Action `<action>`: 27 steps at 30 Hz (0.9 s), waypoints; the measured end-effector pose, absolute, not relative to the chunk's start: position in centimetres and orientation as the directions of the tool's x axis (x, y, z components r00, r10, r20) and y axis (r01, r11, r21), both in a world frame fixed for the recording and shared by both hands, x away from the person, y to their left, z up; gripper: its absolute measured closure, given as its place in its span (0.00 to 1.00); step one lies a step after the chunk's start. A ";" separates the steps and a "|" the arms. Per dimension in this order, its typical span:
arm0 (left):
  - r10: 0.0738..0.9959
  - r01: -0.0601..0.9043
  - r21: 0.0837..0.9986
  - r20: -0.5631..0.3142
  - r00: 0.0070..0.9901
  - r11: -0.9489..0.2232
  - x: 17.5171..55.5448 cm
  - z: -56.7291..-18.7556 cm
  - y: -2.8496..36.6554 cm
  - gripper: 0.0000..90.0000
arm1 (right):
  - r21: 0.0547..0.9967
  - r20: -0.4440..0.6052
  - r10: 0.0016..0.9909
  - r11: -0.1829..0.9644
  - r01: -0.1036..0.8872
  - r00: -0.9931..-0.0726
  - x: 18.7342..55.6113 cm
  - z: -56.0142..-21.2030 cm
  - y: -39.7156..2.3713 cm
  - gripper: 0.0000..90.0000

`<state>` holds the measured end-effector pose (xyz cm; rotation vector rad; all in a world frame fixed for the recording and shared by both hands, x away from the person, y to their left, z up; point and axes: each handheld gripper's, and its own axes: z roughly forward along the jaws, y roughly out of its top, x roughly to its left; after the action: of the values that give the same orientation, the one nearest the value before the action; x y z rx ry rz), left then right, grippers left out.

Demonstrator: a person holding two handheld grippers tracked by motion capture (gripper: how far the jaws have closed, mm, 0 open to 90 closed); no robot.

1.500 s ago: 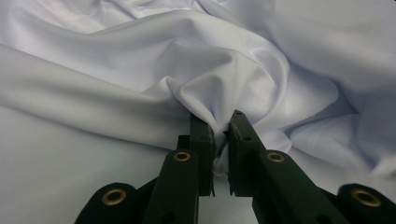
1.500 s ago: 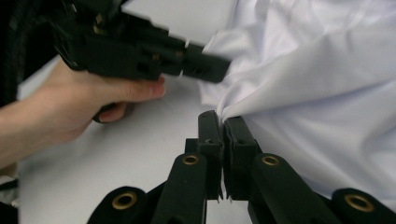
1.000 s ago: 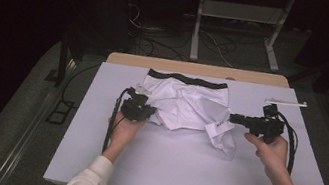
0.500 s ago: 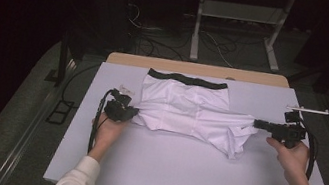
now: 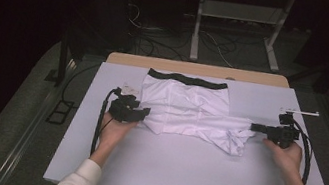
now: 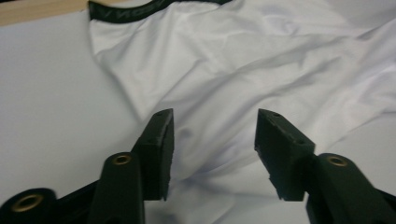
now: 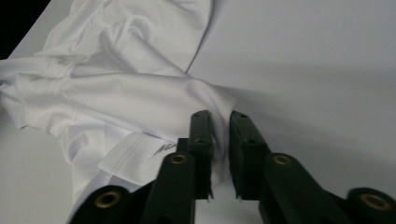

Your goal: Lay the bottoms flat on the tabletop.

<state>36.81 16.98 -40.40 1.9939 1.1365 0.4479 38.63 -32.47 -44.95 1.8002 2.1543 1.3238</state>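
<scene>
Your left gripper: jaws just opened, white fabric boxer shorts with black waistband lying free between | Your right gripper: jaws just easing apart, shorts' right edge still between them.

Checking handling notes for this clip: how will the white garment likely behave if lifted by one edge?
The white garment looks floppy: it lies wrinkled and bunched. A fold between the right tool's jaws hints it would drape and stretch, and is probably light. The fabric may slide on the smooth table.
</scene>
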 end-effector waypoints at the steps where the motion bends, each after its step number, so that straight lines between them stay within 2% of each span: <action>1: 0.833 0.560 0.773 -0.075 0.548 -0.298 36.7 -40.3 16.6 0.51 | 0.616 0.468 0.824 -0.044 0.787 -0.320 38.6 -44.9 -32.5 0.82; 5: 0.796 0.550 0.778 -0.108 0.595 -0.305 36.4 -40.2 14.3 0.47 | 0.640 0.441 0.840 -0.048 0.767 -0.316 38.2 -44.5 -32.4 0.68; 14: 0.719 0.536 0.773 -0.154 0.678 -0.339 36.2 -41.4 8.8 0.42 | 0.654 0.459 0.799 -0.008 0.756 -0.389 37.1 -43.4 -31.4 0.53; 21: 0.676 0.541 0.771 -0.202 0.709 -0.337 36.2 -42.1 6.1 0.41 | 0.662 0.459 0.752 0.066 0.747 -0.473 36.8 -43.2 -29.5 0.48; 27: 0.660 0.542 0.766 -0.212 0.721 -0.346 36.1 -42.5 4.9 0.41 | 0.633 0.419 0.760 0.149 0.760 -0.497 37.3 -44.1 -27.4 0.53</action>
<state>36.10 4.93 -42.50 2.0328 0.9141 0.1678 37.27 -27.41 -44.11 1.5754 2.3813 1.3119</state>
